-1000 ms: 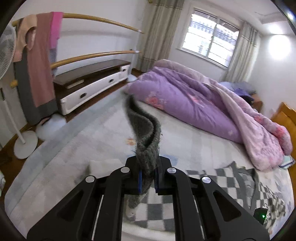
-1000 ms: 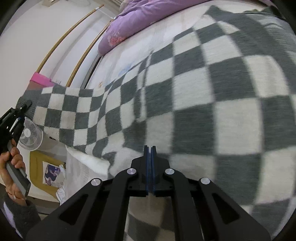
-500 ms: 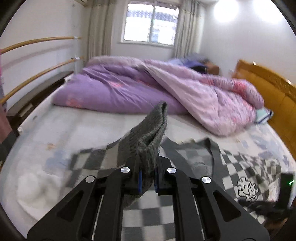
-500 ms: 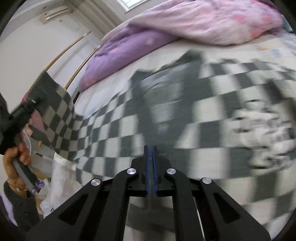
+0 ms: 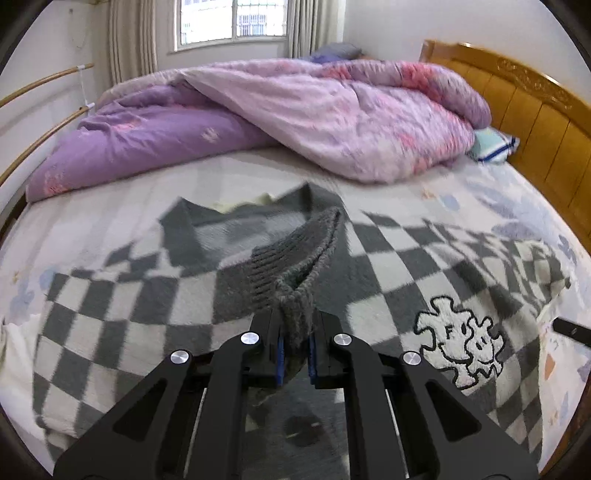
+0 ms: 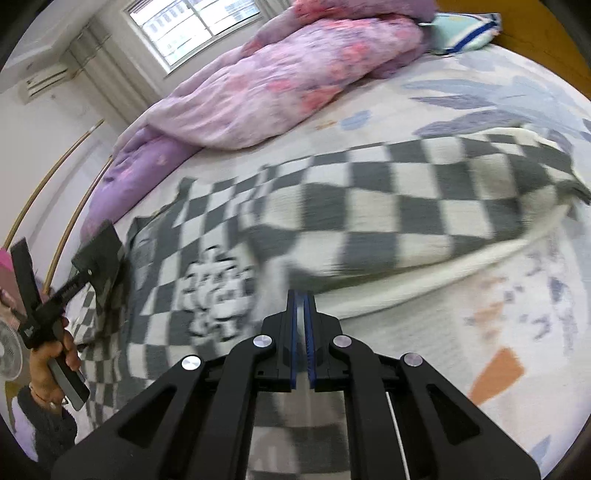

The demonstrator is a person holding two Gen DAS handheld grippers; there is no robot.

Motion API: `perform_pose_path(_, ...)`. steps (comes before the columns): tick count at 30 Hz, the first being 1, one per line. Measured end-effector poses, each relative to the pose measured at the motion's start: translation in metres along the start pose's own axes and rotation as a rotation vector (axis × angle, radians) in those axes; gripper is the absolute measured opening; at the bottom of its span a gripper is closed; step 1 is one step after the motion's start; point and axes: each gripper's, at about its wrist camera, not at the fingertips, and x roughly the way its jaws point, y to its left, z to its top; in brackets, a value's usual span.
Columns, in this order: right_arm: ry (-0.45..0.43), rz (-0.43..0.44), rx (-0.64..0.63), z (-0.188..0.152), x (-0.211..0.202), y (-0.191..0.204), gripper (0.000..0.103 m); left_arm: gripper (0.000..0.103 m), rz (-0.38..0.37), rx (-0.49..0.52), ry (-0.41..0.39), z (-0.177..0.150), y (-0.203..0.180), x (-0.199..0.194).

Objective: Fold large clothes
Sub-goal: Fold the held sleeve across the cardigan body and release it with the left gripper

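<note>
We see the sweater (image 5: 388, 266) spread across the bed (image 5: 480, 192), near its foot edge. Our left claw (image 5: 295, 343) grips its grey ribbed hem (image 5: 295, 269); our right claw (image 6: 303, 325) is closed on white fabric at the sweater's edge. A quilt (image 5: 314, 110) lies along the far edge.

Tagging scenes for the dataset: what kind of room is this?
A home bedroom, most likely: a bed with a wooden headboard, a rumpled purple duvet and a curtained window.
</note>
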Motion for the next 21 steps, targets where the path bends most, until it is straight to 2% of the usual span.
perform_pose_path(3,-0.019,-0.019,0.037,0.004,-0.006,-0.027,0.005,0.009,0.025,0.038,0.015,-0.01,-0.019,0.012)
perform_pose_path(8,-0.058,-0.07,0.103,0.016,-0.011,-0.069,0.005,0.009,0.056,0.055,0.038,-0.024,-0.028,0.025)
perform_pose_path(12,-0.12,-0.061,0.258,0.028,-0.02,-0.112,0.006,0.009,0.068,0.09,0.049,-0.026,-0.037,0.035)
perform_pose_path(15,-0.169,-0.022,0.367,0.035,-0.025,-0.142,0.006,0.01,0.077,0.113,0.079,-0.03,-0.043,0.046)
perform_pose_path(16,-0.179,-0.005,0.407,0.038,-0.026,-0.152,0.007,0.012,0.078,0.117,0.088,-0.031,-0.046,0.049)
perform_pose_path(18,-0.189,0.016,0.489,0.042,-0.026,-0.172,0.019,0.02,0.084,0.139,0.091,-0.034,-0.052,0.051)
perform_pose_path(20,-0.218,0.033,0.561,0.046,-0.031,-0.191,0.03,0.037,0.076,0.158,0.09,-0.036,-0.059,0.049)
perform_pose_path(21,-0.248,0.035,0.594,0.047,-0.035,-0.202,0.034,0.041,0.058,0.181,0.085,-0.037,-0.067,0.047)
